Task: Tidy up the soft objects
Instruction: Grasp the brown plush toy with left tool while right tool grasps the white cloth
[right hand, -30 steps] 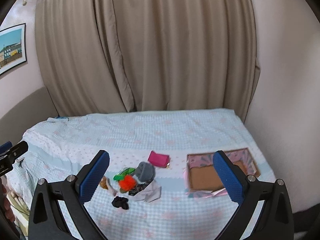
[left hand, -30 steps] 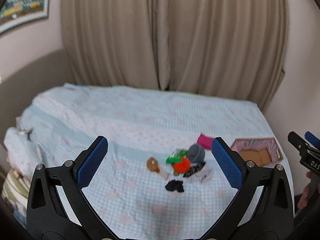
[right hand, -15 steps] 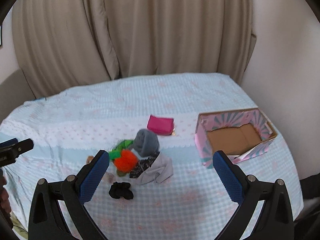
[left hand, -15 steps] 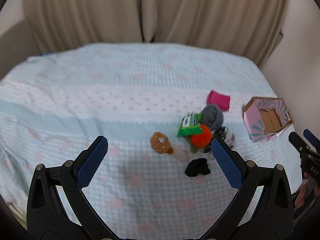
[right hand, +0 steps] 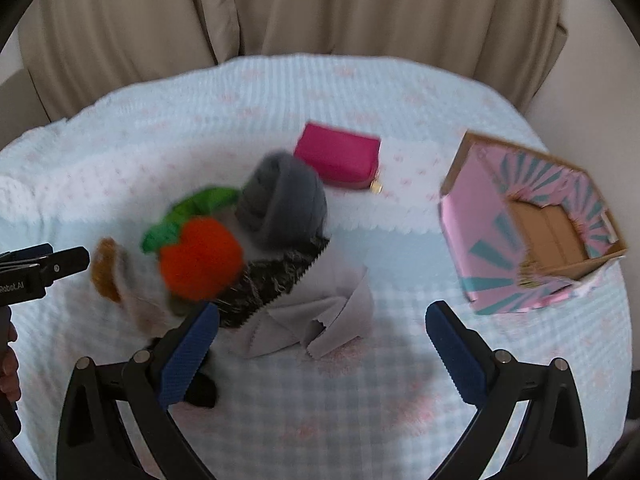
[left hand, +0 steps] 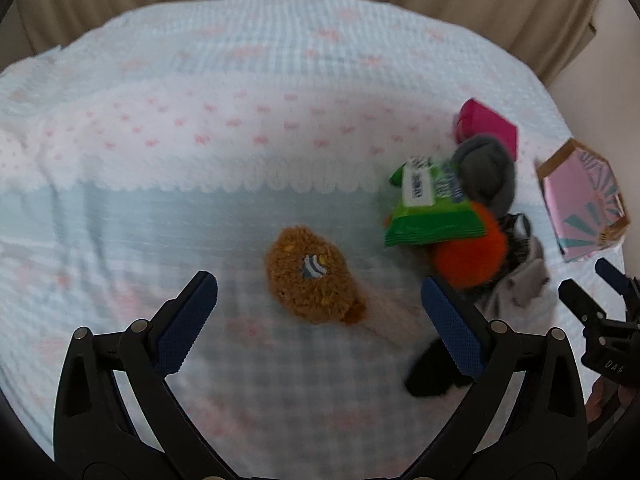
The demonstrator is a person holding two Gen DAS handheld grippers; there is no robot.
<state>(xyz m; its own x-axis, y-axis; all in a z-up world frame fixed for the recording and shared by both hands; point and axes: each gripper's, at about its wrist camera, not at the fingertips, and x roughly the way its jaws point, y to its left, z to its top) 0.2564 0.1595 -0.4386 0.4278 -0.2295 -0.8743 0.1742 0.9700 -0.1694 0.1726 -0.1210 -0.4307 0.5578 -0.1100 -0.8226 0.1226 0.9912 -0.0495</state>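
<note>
Left tool stands wide, jaws empty, poised above the bed with the brown plush toy lying between and just ahead of its blue pads. Right tool is likewise wide and empty, aimed at the grey cloth at the near edge of the pile. The pile itself sits mid-bed: orange pom-pom, green wipes packet, grey rolled knit and a dark patterned fabric touching one another, with a black item partly hidden behind a finger of each tool. A magenta pouch lies just beyond the pile, apart from it. The pink patterned box stands open to the right, well apart from the pile, and appears empty; judged to be the intended container. Assessment: the step in hand is a first pick. Recommended practice: bring the left tool straight down so the pads straddle the plush across its narrow width, close on the body rather than the pale tail end, and avoid pinching the bedspread. The right tool should take the cloth at a raised fold. Both views are motion-blurred; fine detail is unconfirmed.
</note>
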